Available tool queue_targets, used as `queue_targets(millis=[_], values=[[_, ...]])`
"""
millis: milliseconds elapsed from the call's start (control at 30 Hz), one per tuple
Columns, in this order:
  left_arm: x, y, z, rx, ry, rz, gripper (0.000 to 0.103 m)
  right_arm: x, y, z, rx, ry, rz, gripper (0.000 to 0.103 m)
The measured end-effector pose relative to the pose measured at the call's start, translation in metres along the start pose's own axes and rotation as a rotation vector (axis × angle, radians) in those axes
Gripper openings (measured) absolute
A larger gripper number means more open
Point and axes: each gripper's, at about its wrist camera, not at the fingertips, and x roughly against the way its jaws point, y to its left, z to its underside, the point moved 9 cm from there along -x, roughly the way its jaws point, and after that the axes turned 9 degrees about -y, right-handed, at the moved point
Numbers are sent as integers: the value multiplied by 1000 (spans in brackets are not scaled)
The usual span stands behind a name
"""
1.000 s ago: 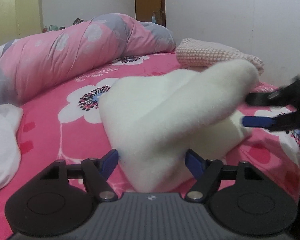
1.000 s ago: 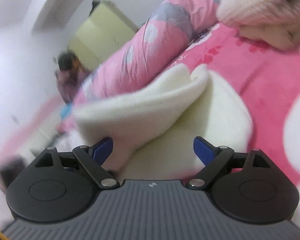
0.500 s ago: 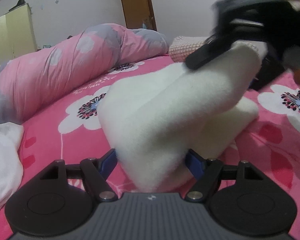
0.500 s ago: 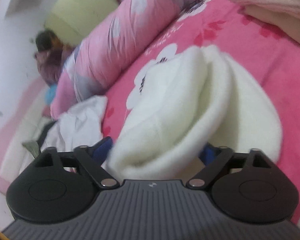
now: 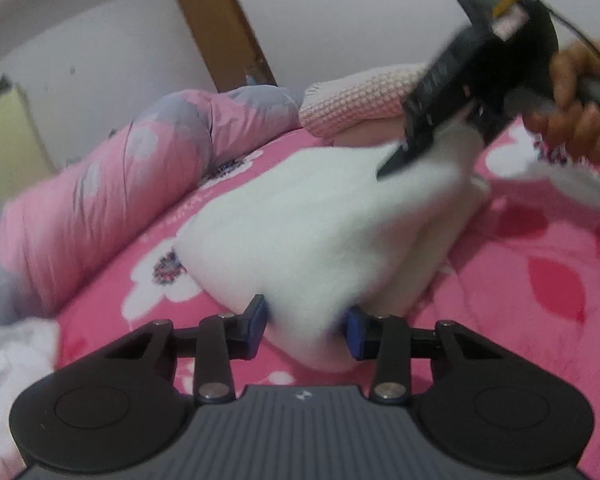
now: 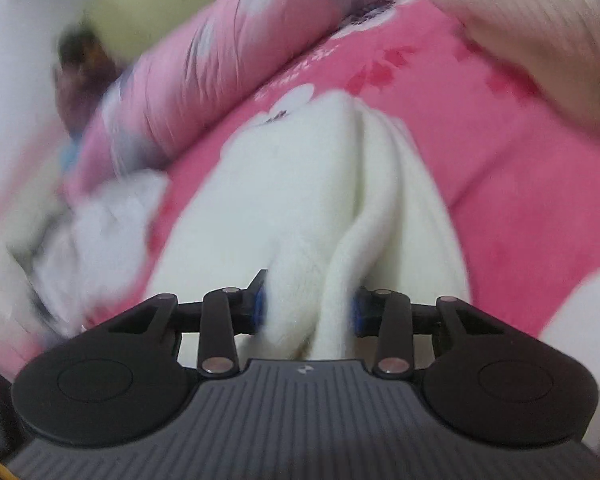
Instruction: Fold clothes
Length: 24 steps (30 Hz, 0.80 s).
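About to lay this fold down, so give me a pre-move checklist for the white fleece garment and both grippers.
1. Left gripper shut on white fleece garment: ok.
2. Right gripper shut on the garment: ok.
3. Garment partly lifted off the pink bedspread: ok.
4. Edges aligned: cannot tell, blurred.
5. Crumpled white cloth clear of the garment: ok.
6. Pink quilt roll apart from the garment: ok.

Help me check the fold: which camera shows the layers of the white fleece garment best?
The right wrist view: the white fleece garment fills its middle, with folded edges running side by side up from the right tool. The left wrist view shows one blurred bulk pinched in the left tool, its far end under the other tool.
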Motion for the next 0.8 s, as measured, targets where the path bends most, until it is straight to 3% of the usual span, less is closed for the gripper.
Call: queue_targets(millis=[167, 333, 533, 600, 667, 800], values=[[0, -1, -1, -34, 16, 0, 39, 10, 24, -17, 154, -64, -72, 36], [-1, -3, 0, -22, 53, -31, 48, -8, -10, 0, 67, -52, -81, 38], [2, -2, 14, 124, 127, -92, 68, 0, -7, -2, 11, -69, -117, 43], [1, -1, 20, 175, 151, -104, 67, 2, -7, 2, -20, -60, -141, 51], [0, 2, 19, 216, 144, -109, 65, 4, -6, 4, -46, -53, -163, 51], [3, 8, 10, 264, 112, -99, 47, 13, 4, -8, -18, -94, -162, 32]])
